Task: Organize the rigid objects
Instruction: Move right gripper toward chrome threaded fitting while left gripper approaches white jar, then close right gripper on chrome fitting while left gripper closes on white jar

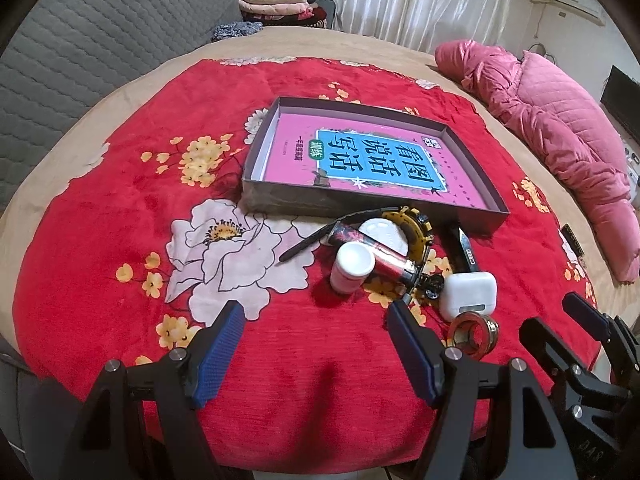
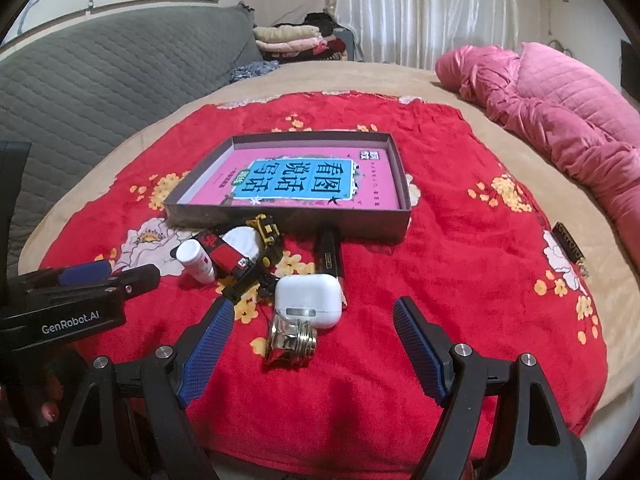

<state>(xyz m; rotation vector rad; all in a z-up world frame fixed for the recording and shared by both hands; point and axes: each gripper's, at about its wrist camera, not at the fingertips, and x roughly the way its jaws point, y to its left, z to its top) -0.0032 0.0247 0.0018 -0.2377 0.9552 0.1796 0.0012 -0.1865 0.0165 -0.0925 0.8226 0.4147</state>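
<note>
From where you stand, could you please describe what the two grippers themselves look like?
Both the left gripper and the right gripper have black angular frames with silver screws and blue textured finger pads. White "GenRobot.AI" lettering marks the left gripper's body, seen from the right wrist view.

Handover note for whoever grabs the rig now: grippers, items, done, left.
Left gripper: open, empty, hovering over the red cloth.
Right gripper: open, empty, the metal fitting between its fingers, not gripped.
Box: holds only a pink book.
Loose in front of the box: white bottle, earbud case, red tube, yellow toy, black pen.
Done: nothing boxed. Left: all of them.
</note>
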